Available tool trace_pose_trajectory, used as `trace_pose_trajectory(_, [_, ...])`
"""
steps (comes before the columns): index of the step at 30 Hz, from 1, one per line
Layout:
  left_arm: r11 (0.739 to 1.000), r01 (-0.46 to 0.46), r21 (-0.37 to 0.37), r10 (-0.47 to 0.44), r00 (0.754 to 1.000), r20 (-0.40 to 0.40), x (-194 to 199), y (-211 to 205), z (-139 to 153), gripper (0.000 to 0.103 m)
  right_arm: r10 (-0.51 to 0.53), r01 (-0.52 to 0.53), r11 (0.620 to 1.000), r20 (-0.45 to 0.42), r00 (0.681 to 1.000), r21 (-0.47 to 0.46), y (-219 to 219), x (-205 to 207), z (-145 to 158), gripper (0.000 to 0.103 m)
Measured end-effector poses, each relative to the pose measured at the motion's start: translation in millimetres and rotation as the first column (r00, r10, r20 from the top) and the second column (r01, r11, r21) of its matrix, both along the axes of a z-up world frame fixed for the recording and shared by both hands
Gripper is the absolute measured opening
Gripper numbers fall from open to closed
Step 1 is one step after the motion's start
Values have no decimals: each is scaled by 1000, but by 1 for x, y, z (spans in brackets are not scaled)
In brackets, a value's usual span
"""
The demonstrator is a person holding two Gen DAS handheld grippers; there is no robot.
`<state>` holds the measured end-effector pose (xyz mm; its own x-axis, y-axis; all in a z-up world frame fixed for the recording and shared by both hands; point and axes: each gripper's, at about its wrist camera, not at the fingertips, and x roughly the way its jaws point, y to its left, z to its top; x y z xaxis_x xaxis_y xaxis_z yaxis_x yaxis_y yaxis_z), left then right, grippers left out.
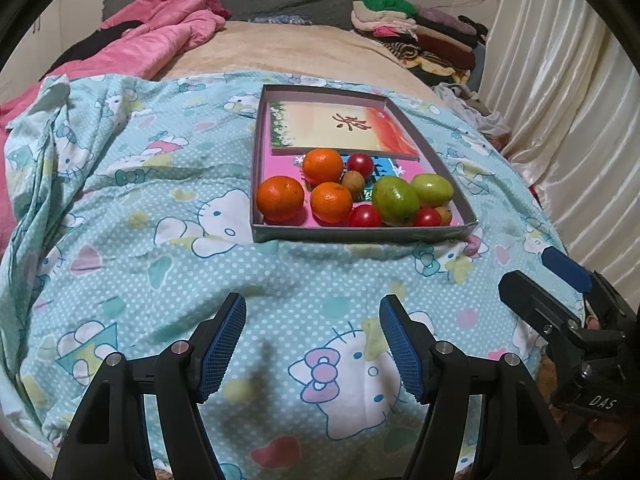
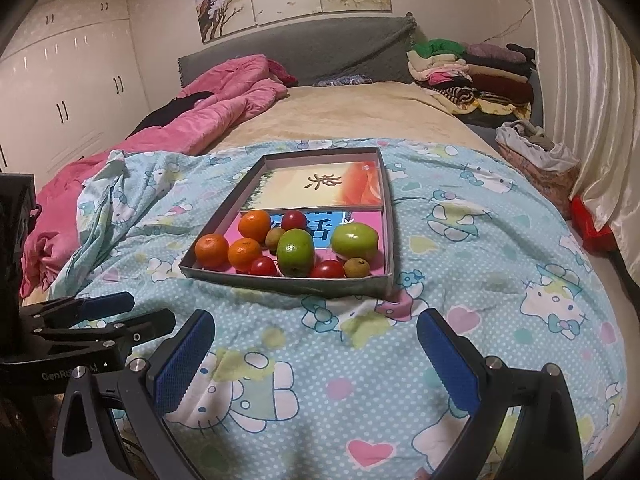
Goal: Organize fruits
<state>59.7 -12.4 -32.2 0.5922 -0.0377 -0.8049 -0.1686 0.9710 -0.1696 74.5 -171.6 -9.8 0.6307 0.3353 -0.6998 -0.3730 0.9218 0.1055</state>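
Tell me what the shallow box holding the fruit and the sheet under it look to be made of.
Box: likely thin cardboard, matte grey outside; its walls are thin, straight and sharply folded. Sheet: soft woven fabric, probably cotton, matte with a printed cartoon pattern; it wrinkles and bunches at the edge.

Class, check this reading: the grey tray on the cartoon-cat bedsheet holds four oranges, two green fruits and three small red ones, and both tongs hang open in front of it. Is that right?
Not quite: the tray holds three oranges, not four, as the left wrist view shows. The rest stands: two green fruits, three small red ones, and both the left tongs and the right tongs hang open in front of it, holding nothing.
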Motion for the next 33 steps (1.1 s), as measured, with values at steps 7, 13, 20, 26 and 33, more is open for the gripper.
trace_pose_trajectory(7, [1000,-7,13,7,1000,-6,1,1,-1,71,-4,4,1000,-1,1000,-4,0,0,-1,102])
trace_pose_trajectory(13, [1000,-5,13,5,1000,-5,1,1,-2,71,-4,4,1000,-1,1000,-4,0,0,0,102])
trace_pose_trajectory(20, [1000,-9,20,9,1000,1,1,1,-1,71,-9,9,1000,1,1000,-2,-1,0,-1,102])
trace_pose_trajectory(26, [1000,-17,17,17,1000,6,0,4,1,71,-8,8,1000,1,1000,-3,-1,0,0,102])
trace_pose_trajectory(33, [1000,-18,17,18,1000,6,0,4,1,71,-7,7,1000,1,1000,-3,-1,0,0,102])
